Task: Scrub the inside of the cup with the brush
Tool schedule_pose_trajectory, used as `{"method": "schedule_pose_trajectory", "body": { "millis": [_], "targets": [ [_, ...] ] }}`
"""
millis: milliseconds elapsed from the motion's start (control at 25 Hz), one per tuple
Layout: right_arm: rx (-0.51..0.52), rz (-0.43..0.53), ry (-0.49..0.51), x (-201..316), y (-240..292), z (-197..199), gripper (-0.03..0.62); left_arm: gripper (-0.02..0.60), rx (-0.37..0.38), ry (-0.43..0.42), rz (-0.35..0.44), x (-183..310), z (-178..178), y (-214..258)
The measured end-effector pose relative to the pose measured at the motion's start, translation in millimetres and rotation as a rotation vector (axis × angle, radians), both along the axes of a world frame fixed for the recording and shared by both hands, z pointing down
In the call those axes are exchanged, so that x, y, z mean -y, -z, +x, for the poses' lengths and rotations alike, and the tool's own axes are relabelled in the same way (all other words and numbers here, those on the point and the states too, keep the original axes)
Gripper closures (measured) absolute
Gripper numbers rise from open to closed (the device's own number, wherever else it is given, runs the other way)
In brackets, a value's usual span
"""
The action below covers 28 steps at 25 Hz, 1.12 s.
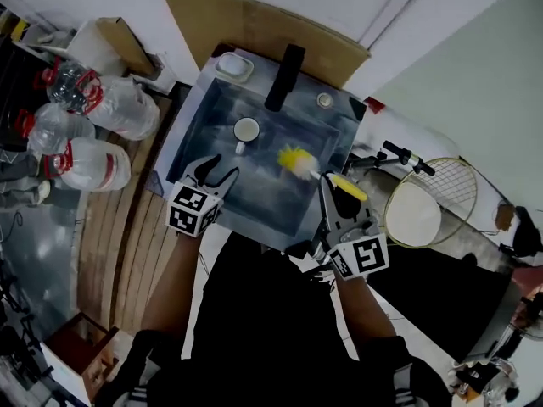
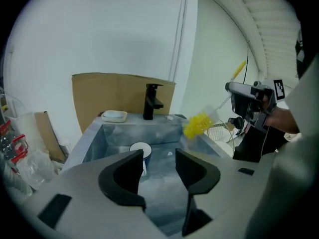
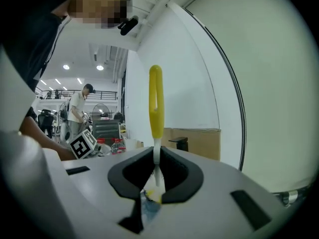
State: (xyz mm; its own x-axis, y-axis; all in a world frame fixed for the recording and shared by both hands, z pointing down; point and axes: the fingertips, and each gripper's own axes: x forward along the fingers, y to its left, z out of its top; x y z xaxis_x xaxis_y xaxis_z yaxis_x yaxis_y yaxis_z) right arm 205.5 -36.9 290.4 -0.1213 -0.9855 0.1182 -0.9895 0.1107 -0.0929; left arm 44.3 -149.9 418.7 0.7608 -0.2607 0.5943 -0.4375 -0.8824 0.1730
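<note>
- Ahead of the left gripper (image 1: 214,170) (image 2: 158,163), just beyond the tip of its left-hand jaw, the cup (image 1: 246,131) (image 2: 140,150) stands upright on the sink floor. It is white inside and dark outside, and that jaw tip hides part of it in the left gripper view.
- Both left jaws are spread wide and grasp nothing — only the grey sink (image 1: 191,117) (image 2: 114,133) bottom shows through the gap, and neither pad touches the cup.
- Between the right gripper's (image 1: 327,183) (image 3: 157,156) jaws sits the brush (image 1: 318,175) (image 3: 155,103). The jaws are clenched on its thin white stem.
- Above those jaws, in the right gripper view, the yellow loop handle rises straight up; below them a bit of yellow bristle peeks through.
- Off to the left of the right jaws, in the head view, the yellow bristle head hangs over the basin near its right wall, clear of the cup.
- To the right of the left jaws and higher up, the left gripper view catches the same brush (image 2: 197,125) tilted, bristles low, handle high.
- Farther ahead of the left jaws, on the sink's back rim, a black faucet (image 1: 284,76) (image 2: 151,101) stands with a white soap dish (image 1: 234,66) (image 2: 114,116) beside it — brown cardboard (image 1: 254,24) (image 2: 114,91) leans behind both.
</note>
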Motion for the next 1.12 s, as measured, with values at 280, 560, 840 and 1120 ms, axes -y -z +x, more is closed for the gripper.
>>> {"method": "schedule_pose_trajectory", "body": {
  "millis": [280, 560, 840, 1120],
  "targets": [
    [-0.102, -0.027, 0.028, 60, -14, -8, 0.553, 0.374, 0.118, -0.088, -0.095, 32, 24, -74],
    [-0.163, -0.005, 0.095, 97, -26, -17, 0.553, 0.374, 0.247, -0.143, -0.173, 41, 36, -141],
    [-0.121, 0.031, 0.243, 123, -50, -38, 0.553, 0.394, 0.277, -0.067, -0.209, 51, 39, -176],
    [-0.105, 0.048, 0.371, 144, -72, -64, 0.553, 0.495, 0.244, -0.033, -0.205, 48, 41, -181]
  ]
}}
